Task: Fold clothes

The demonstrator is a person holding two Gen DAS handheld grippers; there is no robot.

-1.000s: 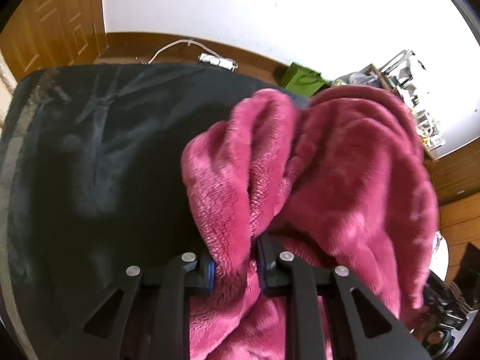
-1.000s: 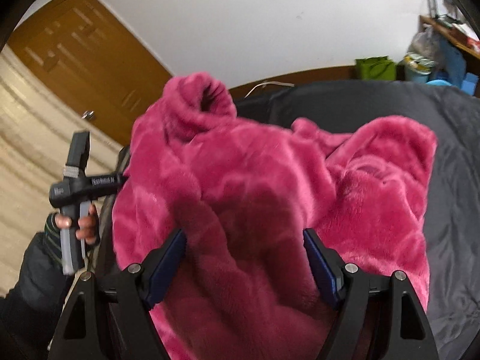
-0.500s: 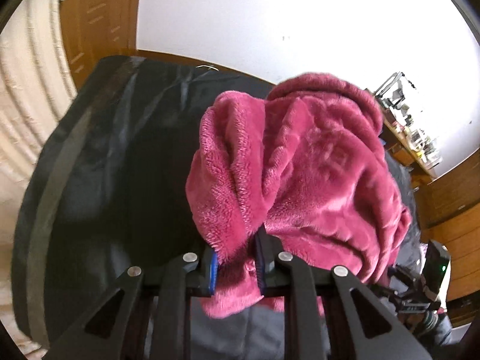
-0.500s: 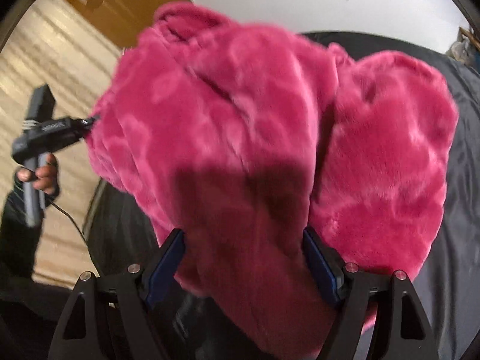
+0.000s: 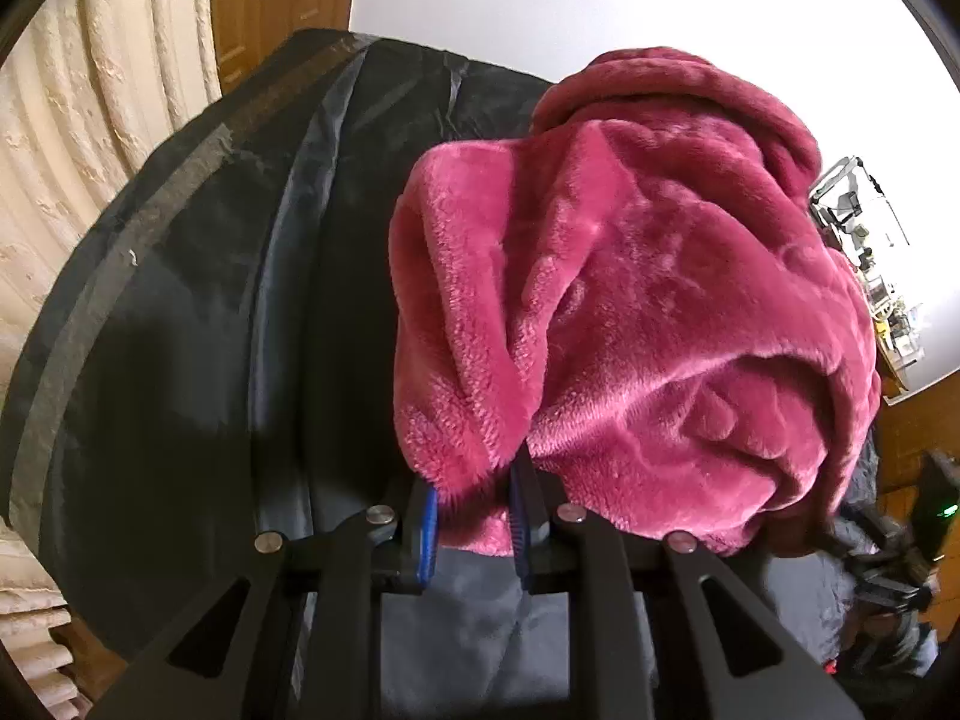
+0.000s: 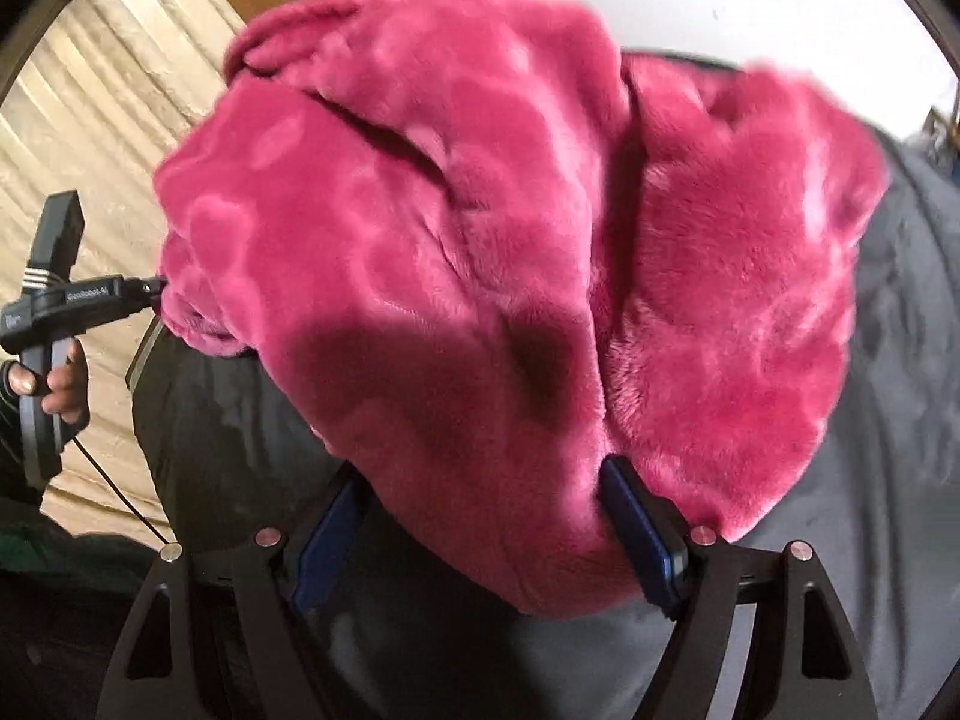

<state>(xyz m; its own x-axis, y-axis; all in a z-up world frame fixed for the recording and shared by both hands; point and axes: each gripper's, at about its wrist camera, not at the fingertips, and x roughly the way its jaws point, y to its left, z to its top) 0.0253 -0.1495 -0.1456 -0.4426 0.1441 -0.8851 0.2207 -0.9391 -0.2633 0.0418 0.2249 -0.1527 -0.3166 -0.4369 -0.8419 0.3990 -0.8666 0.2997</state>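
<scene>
The left gripper [image 5: 474, 531] has its blue pads pinched narrow on a fold of the pink fleece garment [image 5: 648, 312], which bulges from the fingers toward one o'clock in the left wrist view. The right gripper [image 6: 486, 531] stands wide, a thick bunch of the same garment [image 6: 498, 252] filling the gap; the pad at four o'clock presses the fleece, while the pad at seven o'clock sits in shadow, so contact there is unclear. The garment hangs over a dark cloth-covered table [image 5: 180, 312]. At nine o'clock in the right wrist view, a hand [image 6: 57, 378] grips the left gripper's handle.
</scene>
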